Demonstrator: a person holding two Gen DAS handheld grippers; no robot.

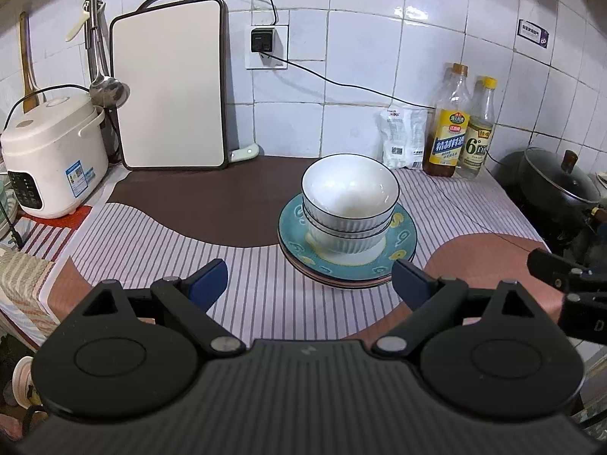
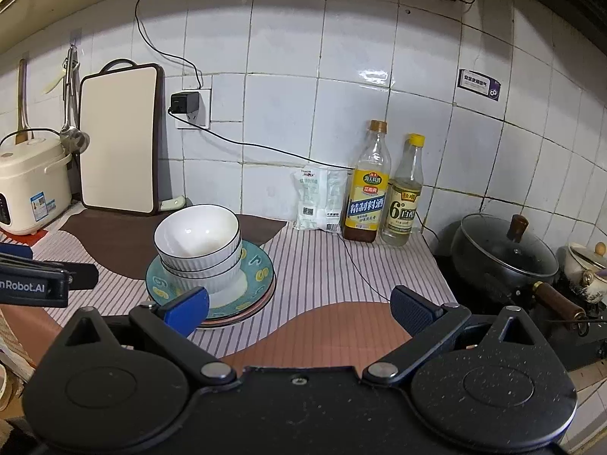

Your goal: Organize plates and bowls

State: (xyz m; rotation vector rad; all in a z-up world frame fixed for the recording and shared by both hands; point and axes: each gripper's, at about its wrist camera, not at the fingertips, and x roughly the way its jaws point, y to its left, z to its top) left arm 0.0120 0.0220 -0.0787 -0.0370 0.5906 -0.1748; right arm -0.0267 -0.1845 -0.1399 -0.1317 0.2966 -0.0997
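White ribbed bowls [image 1: 351, 189] [image 2: 197, 237] with dark rims sit nested in a stack on a teal patterned plate [image 1: 402, 240] [image 2: 261, 269], which rests on other plates, one pink-edged. The pile stands on the striped cloth. My left gripper [image 1: 309, 278] is open, empty, just in front of the pile. My right gripper [image 2: 299, 309] is open and empty too, to the right of the pile, its left fingertip [image 2: 187, 309] overlapping the plates' near rim in the view. Each gripper shows at the edge of the other's view.
A rice cooker [image 1: 53, 155] and a cutting board [image 1: 170, 83] stand at the left back. Two bottles [image 1: 449, 129] and a white pouch [image 1: 402, 138] line the tiled wall. A lidded black pot [image 2: 504, 250] sits on the stove right. A black cable [image 2: 364, 276] crosses the cloth.
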